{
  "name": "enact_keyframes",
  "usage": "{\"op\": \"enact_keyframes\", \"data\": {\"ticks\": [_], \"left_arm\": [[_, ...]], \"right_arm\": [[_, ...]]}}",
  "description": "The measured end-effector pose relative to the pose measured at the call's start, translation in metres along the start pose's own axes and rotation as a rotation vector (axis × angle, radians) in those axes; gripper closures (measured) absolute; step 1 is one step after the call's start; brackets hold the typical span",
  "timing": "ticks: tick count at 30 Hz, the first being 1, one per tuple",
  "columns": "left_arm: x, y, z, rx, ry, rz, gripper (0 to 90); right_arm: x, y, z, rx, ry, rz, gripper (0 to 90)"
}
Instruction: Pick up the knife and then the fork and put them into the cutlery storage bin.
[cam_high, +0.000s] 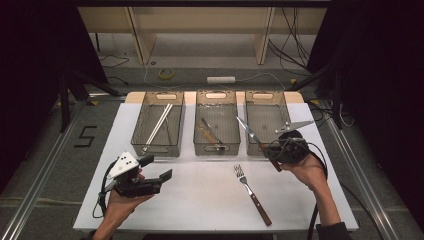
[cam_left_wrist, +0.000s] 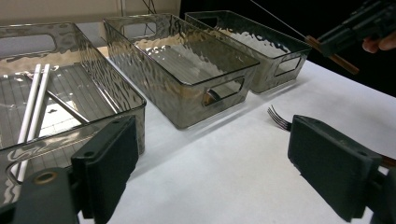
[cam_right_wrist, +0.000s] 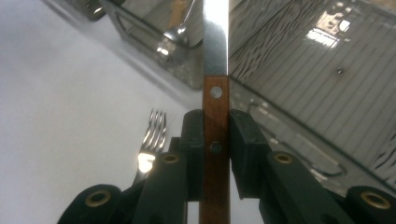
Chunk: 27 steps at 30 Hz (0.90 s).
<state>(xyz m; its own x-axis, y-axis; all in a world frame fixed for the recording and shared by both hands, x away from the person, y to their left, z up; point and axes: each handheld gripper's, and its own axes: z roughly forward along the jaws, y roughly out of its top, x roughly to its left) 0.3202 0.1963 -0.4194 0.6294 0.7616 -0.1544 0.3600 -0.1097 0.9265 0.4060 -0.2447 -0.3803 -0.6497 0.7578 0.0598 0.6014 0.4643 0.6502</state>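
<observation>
Smoked-plastic bins (cam_high: 215, 129) line the worktop's (cam_high: 200, 190) far edge; a fork (cam_high: 252, 192) lies near the front edge. Your right tongs (cam_right_wrist: 216, 140) clamp a wooden-handled knife (cam_right_wrist: 215, 70), blade raised over the right bin (cam_high: 266, 125). Your left tongs (cam_high: 157, 167) gape empty at the front-left corner.

On the white table (cam_high: 200, 200) stood three clear bins in a row, the left bin (cam_high: 159, 125) holding white chopsticks (cam_high: 158, 127), the middle bin (cam_high: 215, 125) holding some cutlery, and a fork (cam_high: 252, 192) with wooden handle lay on the table near the front.
</observation>
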Motion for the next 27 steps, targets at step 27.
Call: {"op": "enact_keyframes", "data": {"ticks": [27], "left_arm": [[0.000,0.000,0.001,-0.001,0.001,-0.002,15.7]], "right_arm": [[-0.051,0.060,0.029,-0.038,-0.125,0.199,77.0]]}}
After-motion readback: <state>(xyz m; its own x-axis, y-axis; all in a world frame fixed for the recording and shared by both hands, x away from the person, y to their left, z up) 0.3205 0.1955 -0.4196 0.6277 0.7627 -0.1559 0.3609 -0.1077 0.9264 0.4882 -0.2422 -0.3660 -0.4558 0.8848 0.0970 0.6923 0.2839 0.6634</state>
